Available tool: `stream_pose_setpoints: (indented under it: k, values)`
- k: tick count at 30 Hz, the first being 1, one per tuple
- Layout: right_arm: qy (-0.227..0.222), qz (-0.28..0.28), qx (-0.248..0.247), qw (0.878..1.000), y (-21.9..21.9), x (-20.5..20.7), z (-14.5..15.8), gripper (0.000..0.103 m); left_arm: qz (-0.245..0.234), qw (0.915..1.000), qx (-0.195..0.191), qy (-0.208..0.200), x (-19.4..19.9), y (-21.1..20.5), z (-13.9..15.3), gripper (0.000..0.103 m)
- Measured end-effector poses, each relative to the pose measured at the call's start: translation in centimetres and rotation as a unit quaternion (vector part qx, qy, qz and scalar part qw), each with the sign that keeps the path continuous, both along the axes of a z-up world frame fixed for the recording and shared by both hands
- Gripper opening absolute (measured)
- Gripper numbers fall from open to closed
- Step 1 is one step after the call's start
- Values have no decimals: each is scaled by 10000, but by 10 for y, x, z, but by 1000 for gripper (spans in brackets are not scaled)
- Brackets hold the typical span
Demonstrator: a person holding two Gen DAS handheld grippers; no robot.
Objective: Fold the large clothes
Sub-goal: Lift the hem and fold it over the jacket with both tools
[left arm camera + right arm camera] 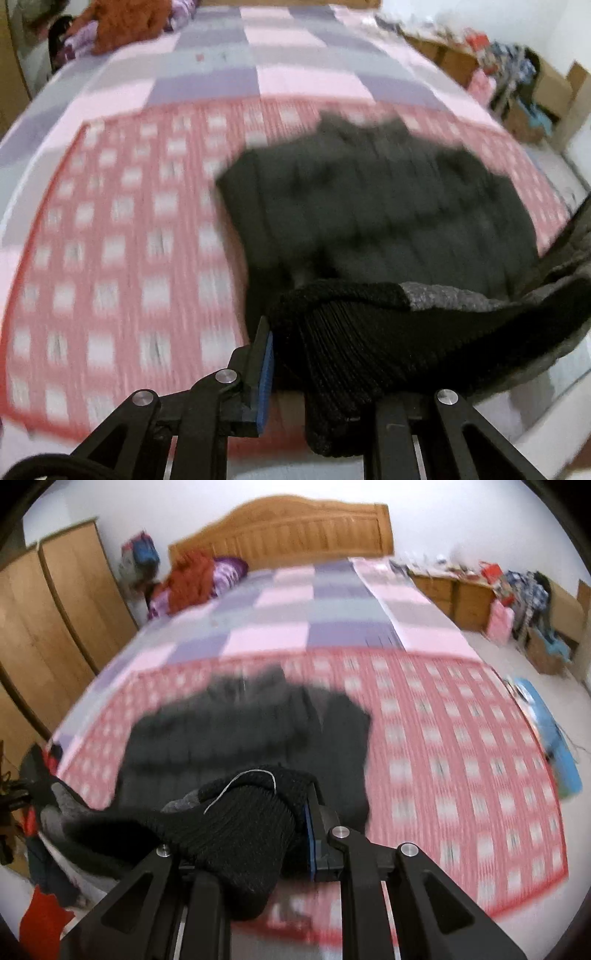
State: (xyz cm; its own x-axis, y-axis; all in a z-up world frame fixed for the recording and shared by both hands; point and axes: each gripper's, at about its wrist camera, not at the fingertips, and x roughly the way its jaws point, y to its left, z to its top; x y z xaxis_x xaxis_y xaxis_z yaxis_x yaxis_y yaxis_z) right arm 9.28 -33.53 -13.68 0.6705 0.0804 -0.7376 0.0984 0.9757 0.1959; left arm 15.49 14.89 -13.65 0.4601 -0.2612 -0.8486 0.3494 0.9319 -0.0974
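Two grippers share one load here, and the biggest thing under them is the wide bed [332, 602] with its pink, lilac and grey checked cover, over whose near half lies a red-and-white checked blanket [461, 760]. On that blanket, toward the bed's near edge and roughly midway between its two sides, lies the large black ribbed knit sweater [369, 221], its far part resting on the blanket while its near hem is lifted clear of it. It looks thick, soft and fairly heavy: it will likely sag between two holds and drape instead of keeping a crease, though the coarse knit should not slip from the pads. The ribbed hem corners seem the best places to hold, well apart, so the hem stays taut for folding toward the far part. A grey inner layer shows at the raised edge. The left gripper [295, 373] is clamped on the hem's left corner, the bunched rib packed between its jaws, hiding the right finger and draping over the frame. The right gripper [251, 849] is likewise closed on the right corner, with fabric spilling over its left finger. From each gripper the sweater runs forward and down to the blanket. Both views are blurred beyond the grippers.
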Motion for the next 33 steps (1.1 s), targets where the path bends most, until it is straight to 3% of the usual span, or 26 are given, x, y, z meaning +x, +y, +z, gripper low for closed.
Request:
stream_pose_setpoints:
  k: [5, 9, 12, 16, 19, 25, 28, 30, 31, 32, 33]
  values:
    - [-80, -37, 147, 9999, -36, 128, -8, 16, 102, 9999, -26, -46, 131, -22, -11, 18]
    - [378, -574, 402, 9968, -66, 210, -46, 16, 355, 9991, 99, 229, 224, -41, -54, 22]
    - [1003, -997, 386, 9892, -76, 259, -92, 16, 682, 9944, 307, 752, 271, -53, -102, 31]
    - [1748, -1363, 278, 9747, -77, 284, -146, 18, 854, 9872, 668, 1170, 292, -69, -151, 49]
    - [1875, -1514, 489, 9693, -86, 282, -164, 19, 1032, 9861, 388, 1242, 299, -62, -159, 54]
    - [2018, -1175, 346, 9717, -85, 291, -148, 22, 540, 9906, 487, 1160, 305, -63, -140, 60]
    - [2143, -900, 605, 9707, -92, 285, -136, 27, 198, 9890, 577, 1345, 309, -58, -131, 79]
    - [2178, -634, 714, 9713, -96, 277, -127, 39, 64, 9853, 606, 1598, 312, -49, -131, 96]
    - [2276, -611, 751, 9689, -99, 273, -124, 57, 44, 9842, 527, 1691, 311, -40, -128, 99]
    - [2312, -622, 719, 9683, -101, 268, -118, 67, 40, 9848, 431, 1683, 308, -35, -125, 103]
    - [2280, -601, 714, 9692, -101, 265, -114, 68, 21, 9853, 372, 1666, 306, -33, -121, 103]
